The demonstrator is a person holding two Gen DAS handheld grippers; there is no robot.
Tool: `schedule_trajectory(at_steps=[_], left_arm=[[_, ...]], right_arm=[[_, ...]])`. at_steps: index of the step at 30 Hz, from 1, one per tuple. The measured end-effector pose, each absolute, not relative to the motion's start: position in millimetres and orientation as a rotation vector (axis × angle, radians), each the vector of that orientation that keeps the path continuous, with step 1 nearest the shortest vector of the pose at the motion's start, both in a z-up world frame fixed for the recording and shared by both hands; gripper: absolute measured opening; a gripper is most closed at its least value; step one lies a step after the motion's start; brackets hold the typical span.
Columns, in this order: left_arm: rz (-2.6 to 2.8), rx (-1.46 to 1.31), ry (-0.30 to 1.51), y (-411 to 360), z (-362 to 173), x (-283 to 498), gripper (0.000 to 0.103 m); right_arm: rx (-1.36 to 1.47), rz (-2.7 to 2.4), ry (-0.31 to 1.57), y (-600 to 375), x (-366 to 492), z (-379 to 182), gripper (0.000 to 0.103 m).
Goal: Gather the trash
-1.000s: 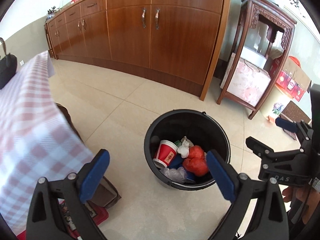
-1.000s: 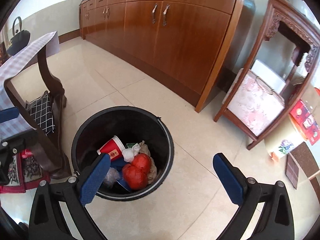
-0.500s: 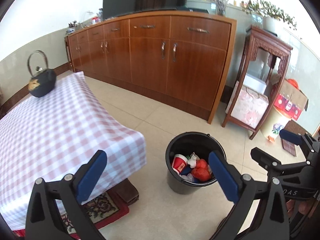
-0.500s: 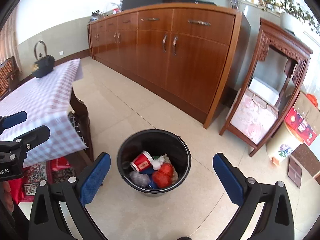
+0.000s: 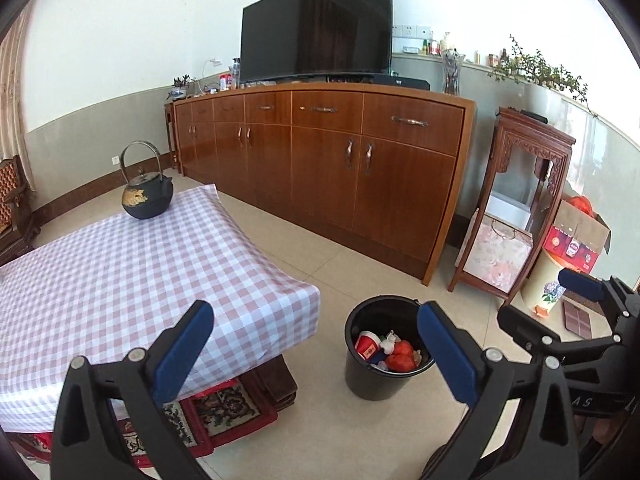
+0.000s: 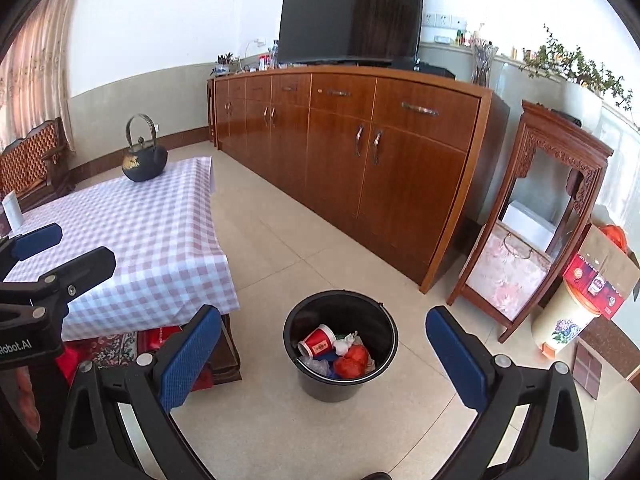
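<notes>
A black trash bucket stands on the tiled floor beside the low table; it also shows in the right wrist view. Inside lie a red paper cup, white crumpled paper, clear plastic and red-orange bags. My left gripper is open and empty, held high above the table corner and bucket. My right gripper is open and empty, high above the bucket. Each gripper shows at the edge of the other's view.
A low table with a pink checked cloth carries a black iron kettle. A long wooden sideboard with a TV stands behind. A carved stand, a vase and boxes are at right. A patterned rug lies under the table.
Both grippers have risen and pulled back from the bucket, which now looks smaller and farther. The table top, kettle and TV have come into view. Both stay open.
</notes>
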State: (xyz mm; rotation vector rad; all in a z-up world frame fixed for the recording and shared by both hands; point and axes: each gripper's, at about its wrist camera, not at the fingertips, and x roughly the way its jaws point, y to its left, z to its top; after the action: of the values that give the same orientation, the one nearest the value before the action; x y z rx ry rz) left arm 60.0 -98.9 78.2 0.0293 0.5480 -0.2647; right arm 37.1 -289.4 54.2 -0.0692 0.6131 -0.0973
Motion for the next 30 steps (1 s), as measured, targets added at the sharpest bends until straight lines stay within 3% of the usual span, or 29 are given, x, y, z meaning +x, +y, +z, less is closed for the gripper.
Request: schedule_trajectory(at_steps=[14, 30], left_arm=[[-0.251, 0.019, 0.462, -89.7, 99.4, 31.8, 0.102], [-0.276, 0.026, 0.462, -94.6, 99.3, 25.8, 0.102]], right_arm=[[-0.076, -0.139, 0.531, -286.4, -4.8, 90.6, 0.103], [-0.096, -0.141, 0.536, -286.9, -7.4, 91.0, 0.103]])
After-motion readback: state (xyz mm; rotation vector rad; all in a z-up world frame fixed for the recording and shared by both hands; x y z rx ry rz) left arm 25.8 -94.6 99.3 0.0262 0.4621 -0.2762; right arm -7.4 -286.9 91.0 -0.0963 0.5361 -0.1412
